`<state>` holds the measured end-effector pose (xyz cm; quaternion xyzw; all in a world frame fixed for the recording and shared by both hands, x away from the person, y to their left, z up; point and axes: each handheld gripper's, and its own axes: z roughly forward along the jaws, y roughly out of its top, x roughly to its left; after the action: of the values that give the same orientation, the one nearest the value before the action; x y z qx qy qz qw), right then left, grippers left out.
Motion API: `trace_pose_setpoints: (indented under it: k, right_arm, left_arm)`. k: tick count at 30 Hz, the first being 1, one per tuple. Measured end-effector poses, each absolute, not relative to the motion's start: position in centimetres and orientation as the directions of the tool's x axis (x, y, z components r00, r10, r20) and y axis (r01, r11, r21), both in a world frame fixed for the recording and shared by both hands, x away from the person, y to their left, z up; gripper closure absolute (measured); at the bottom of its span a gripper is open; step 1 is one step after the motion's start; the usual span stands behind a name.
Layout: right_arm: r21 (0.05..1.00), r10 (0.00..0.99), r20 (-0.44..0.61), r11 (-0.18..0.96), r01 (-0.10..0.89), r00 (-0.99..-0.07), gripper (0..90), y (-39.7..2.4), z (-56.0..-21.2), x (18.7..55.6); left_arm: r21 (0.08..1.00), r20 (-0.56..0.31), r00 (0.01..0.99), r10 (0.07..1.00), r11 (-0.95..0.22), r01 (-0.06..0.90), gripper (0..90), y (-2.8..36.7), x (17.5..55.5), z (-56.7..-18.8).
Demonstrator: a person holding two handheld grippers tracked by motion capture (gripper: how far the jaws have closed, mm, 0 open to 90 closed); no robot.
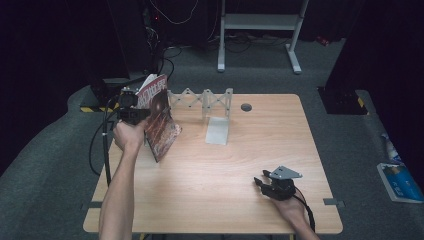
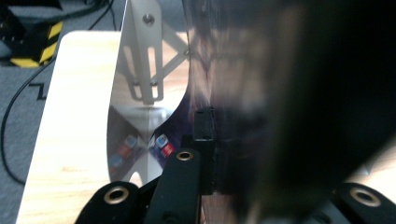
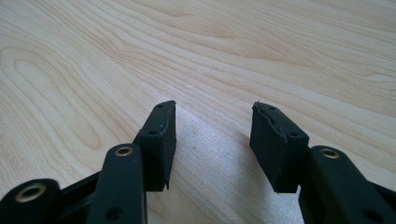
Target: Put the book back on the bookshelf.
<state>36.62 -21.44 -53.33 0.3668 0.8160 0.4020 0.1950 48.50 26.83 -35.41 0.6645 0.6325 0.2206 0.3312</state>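
2 grippers: 1 in each hand, both over the wooden table point(image 1: 210, 170)
Left gripper point(image 1: 141, 114): raised above the table's far left corner, held in the person's left hand point(image 1: 128, 135)
Left fingers: pinched tight on the magazine, 1 black pad point(image 2: 204, 140) flat against its glossy cover in the left gripper view
Magazine point(image 1: 159, 117): lifted off the table and standing on edge, tilted, its lower corner hanging just above the wood; dark reddish cover facing the person
Magazine close up point(image 2: 243, 74): shiny dark sheet running up between the jaws, too blurred on the right side to read
Rack point(image 1: 202, 100): grey folding lattice stand at the far edge of the table, just beside the magazine, to its right
Rack base point(image 1: 218, 131): flat pale plate lying on the wood in front of the lattice
Right gripper point(image 1: 260, 181): low on the table near its right front, well apart from the magazine, held by the right hand point(image 1: 291, 207)
Right fingers point(image 3: 161, 140): spread apart, bare wood between them, nothing gripped
Hole point(image 1: 246, 107): small dark round opening in the tabletop, right of the rack
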Motion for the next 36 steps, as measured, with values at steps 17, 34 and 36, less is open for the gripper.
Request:
trace_pose_setpoints:
  k: [17,34,36]
  right_arm:
    - [0.799,0.757,-0.021,0.406,0.444,-0.653,50.6,-21.4,-53.3,36.6]
    - [0.8,0.757,-0.023,0.406,0.442,-0.653,50.5,-21.4,-53.3,36.7]
    - [0.8,0.757,-0.022,0.405,0.443,-0.653,50.5,-21.4,-53.3,36.7]
  left_arm:
    - [0.829,-0.139,0.073,0.988,0.076,0.555,83.9,27.3,47.4,-35.4]
    - [0.875,-0.164,0.069,0.984,0.112,0.47,83.6,27.0,47.2,-37.5]
    - [0.877,-0.14,0.076,0.987,0.088,0.472,83.4,26.8,47.2,-37.6]
